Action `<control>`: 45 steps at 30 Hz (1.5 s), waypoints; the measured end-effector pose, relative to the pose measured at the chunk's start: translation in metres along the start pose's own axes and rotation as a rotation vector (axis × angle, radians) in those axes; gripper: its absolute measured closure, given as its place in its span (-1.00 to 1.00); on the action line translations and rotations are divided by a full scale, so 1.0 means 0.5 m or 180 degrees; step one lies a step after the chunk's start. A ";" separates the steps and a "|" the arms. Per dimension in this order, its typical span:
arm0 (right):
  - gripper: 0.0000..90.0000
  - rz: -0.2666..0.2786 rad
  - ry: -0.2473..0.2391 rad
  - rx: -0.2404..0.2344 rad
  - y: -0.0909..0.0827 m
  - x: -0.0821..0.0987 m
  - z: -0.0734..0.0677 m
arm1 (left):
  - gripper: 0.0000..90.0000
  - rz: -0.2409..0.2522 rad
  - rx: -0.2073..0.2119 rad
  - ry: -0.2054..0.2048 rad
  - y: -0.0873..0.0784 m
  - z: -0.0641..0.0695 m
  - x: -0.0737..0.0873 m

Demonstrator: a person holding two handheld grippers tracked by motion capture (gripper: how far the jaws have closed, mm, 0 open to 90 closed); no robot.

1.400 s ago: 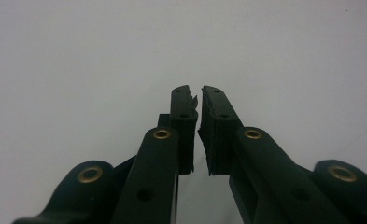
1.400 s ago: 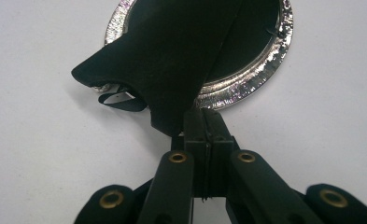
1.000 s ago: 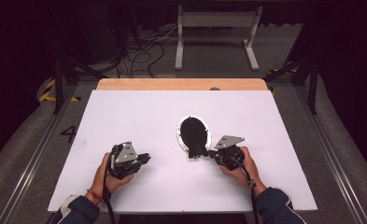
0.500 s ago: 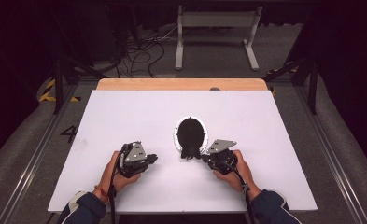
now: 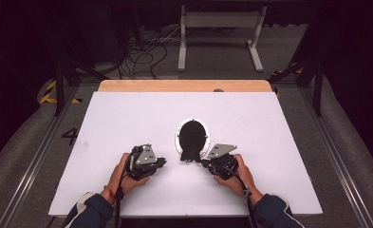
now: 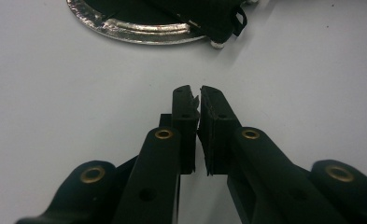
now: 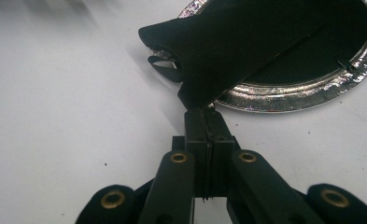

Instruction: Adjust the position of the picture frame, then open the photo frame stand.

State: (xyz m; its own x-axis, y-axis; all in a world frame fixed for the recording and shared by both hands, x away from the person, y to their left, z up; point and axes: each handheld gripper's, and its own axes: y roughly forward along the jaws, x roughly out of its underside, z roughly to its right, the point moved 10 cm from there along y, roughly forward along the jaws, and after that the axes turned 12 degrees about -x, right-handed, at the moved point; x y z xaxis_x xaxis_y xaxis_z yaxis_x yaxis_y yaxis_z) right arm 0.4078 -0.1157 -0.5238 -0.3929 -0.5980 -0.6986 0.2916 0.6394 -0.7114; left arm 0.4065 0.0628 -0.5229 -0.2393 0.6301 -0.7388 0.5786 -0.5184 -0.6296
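An oval frame (image 5: 192,137) with a shiny silver rim (image 7: 284,98) lies face down on the white table, its black back upward. A black flap-like stand (image 7: 228,51) rises off the back toward the near edge. My right gripper (image 5: 201,160) (image 7: 202,112) is shut on the stand's near tip. My left gripper (image 5: 163,163) (image 6: 197,91) rests low over the table to the left of the frame, jaws shut with nothing between them. The frame's rim (image 6: 125,31) lies just beyond its tips.
The white tabletop (image 5: 127,118) has a wooden strip (image 5: 184,85) along its far edge. A white metal stand (image 5: 219,33) and cables (image 5: 141,52) sit on the dark floor beyond. Both hands rest near the table's front edge.
My left gripper has slid to the right, closer to the frame. The frame and my right gripper have edged slightly left.
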 end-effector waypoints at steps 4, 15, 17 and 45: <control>0.99 -0.0015 -0.0039 -0.0001 0.001 -0.001 0.000 | 0.89 -0.0003 0.0018 0.0016 0.007 0.002 -0.005; 0.90 -0.0010 -0.0031 -0.0040 0.001 0.004 0.003 | 0.88 0.0079 0.0016 0.0042 0.002 -0.009 -0.011; 0.87 -0.0007 -0.0038 -0.0051 0.001 0.004 0.002 | 0.88 0.0108 0.0012 0.0038 -0.003 -0.011 -0.013; 0.47 0.0034 -0.0038 -0.0195 0.009 -0.017 -0.003 | -0.40 0.0097 -0.0470 -0.0317 -0.142 -0.047 0.111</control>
State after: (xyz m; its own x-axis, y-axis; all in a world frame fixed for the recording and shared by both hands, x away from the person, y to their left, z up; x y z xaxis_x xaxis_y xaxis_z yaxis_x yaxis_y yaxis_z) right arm 0.4110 -0.1071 -0.5208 -0.3795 -0.5965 -0.7072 0.2415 0.6740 -0.6981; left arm 0.3704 0.1481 -0.5134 -0.2916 0.5512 -0.7818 0.6933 -0.4413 -0.5697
